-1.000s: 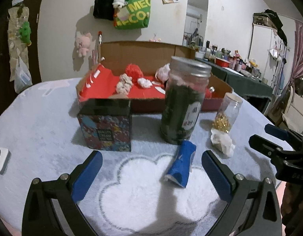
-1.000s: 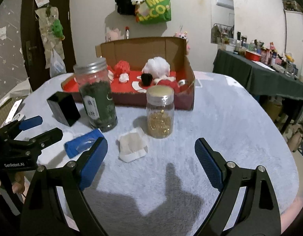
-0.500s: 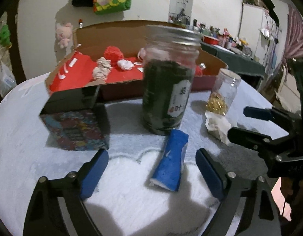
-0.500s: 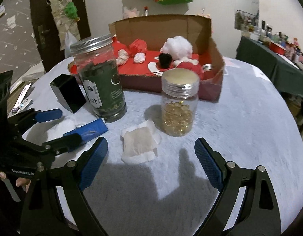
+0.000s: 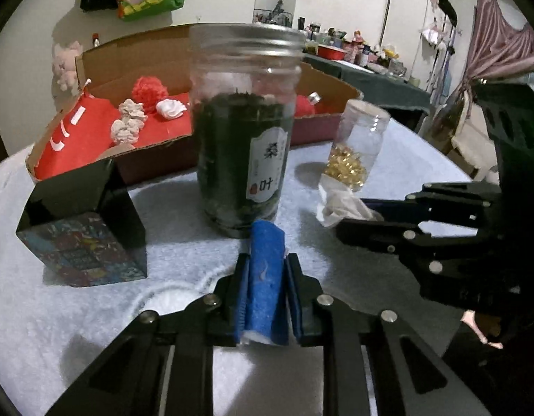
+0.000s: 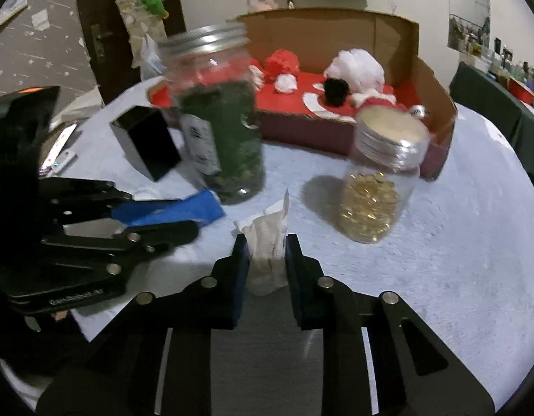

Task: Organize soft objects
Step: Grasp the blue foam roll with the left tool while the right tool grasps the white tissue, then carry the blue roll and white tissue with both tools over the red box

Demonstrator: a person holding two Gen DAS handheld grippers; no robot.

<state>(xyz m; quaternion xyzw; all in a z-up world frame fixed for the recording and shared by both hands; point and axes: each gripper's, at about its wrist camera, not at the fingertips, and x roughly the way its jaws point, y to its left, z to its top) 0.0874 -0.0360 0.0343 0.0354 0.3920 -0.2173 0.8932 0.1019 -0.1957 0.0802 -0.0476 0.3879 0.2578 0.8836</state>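
Both tools come in low and angled down at the table, side by side, each with something caught in it. The left gripper (image 5: 265, 287) has its jaws clamped on the blue packet (image 5: 265, 277), pads flat against its long sides, the packet's far end poking out toward the foot of the big tea jar (image 5: 244, 128). There is barely a gap between that end and the jar. The right gripper (image 6: 265, 263) is pinched shut on the crumpled white tissue pack (image 6: 268, 242), which bunches up between the pads and sticks up above them.

Seen from the right, the left tool lies just beside it at the left edge, nearly level with it, its fingers running in under the tea jar's side.

Tight quarters ahead. The small jar of gold capsules (image 6: 381, 187) stands just right of the tissue pack, tilted in this blurred view. The black box (image 5: 83, 228) sits left of the blue packet, with open fleece between them. Behind the jars the cardboard tray (image 6: 436, 104) runs across the table, its near wall low, its red floor holding red and white pompoms (image 5: 149, 88).

The widest free ground is the pale blanket (image 6: 457, 242) off to the right, bare out to the table's rim.
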